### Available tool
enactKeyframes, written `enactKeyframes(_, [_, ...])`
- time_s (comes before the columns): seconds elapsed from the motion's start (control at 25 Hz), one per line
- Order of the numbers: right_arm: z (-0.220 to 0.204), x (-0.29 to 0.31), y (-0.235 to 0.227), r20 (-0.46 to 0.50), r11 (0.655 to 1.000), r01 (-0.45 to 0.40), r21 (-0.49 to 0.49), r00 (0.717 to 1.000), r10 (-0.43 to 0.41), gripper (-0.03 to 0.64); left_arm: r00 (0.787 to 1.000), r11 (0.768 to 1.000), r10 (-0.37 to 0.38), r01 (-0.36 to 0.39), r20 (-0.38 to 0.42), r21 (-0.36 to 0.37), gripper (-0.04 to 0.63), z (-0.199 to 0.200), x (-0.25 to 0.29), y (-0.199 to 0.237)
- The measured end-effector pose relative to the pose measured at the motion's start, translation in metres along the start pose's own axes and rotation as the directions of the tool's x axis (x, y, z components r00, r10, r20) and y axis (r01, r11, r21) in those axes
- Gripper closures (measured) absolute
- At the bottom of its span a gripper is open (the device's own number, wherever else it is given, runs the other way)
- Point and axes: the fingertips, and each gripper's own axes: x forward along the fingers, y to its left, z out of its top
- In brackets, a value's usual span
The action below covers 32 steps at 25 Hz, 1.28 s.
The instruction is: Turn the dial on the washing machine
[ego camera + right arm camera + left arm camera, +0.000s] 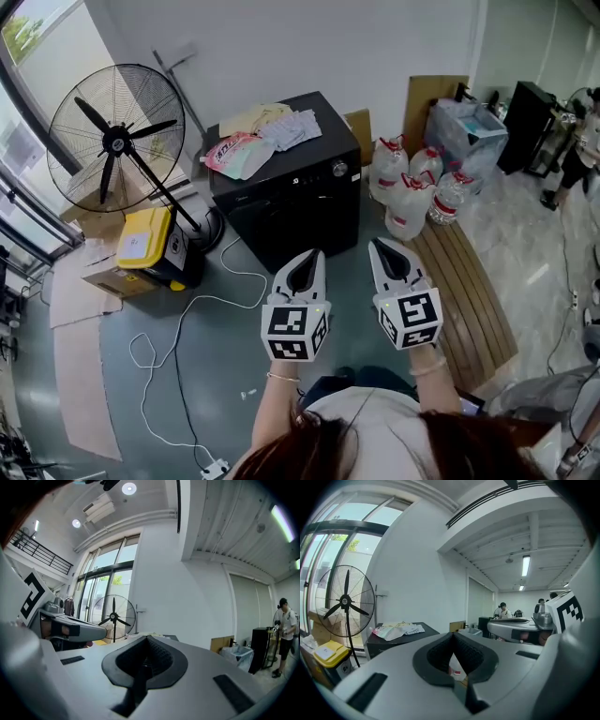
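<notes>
So, head view: left gripper point(302, 270) and right gripper point(392, 261) hang just short of the washing machine point(291, 211), its dial point(339, 170) on the front top edge, not touched yet. Left gripper view: jaws together, empty. Right gripper view: same deal.

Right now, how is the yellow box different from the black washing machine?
The washing machine is black all over; the yellow box is yellow on top and dark below. The washing machine is much bigger than the yellow box. The washing machine has packets piled on top; the yellow box carries only a white label. Both are boxy and sit near the fan.
</notes>
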Motion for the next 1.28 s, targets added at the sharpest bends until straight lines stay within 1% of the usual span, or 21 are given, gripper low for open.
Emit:
enactKeyframes(0.36, [-0.001,0.024,-0.006,0.005,0.999,0.011,0.045,1.000,-0.011,0.597,1.000,1.000,-0.027,0.027,-0.003,-0.016,0.578,-0.002,0.021,0.013])
enactKeyframes(0.56, [-0.005,0.044,-0.018,-0.001,0.999,0.014,0.052,1.000,-0.014,0.597,0.999,0.999,-0.039,0.039,-0.018,-0.014,0.578,-0.004,0.044,0.018])
enactKeyframes(0.84, [-0.011,0.094,-0.050,-0.011,0.999,0.018,0.051,1.000,-0.017,0.597,0.999,0.999,-0.038,0.038,-0.023,-0.015,0.578,0.001,0.097,0.036])
enactKeyframes(1.28, [-0.023,0.181,-0.101,-0.066,1.000,-0.025,0.002,0.998,0.025,0.597,0.999,1.000,-0.020,0.019,-0.049,-0.021,0.578,0.008,0.192,0.064])
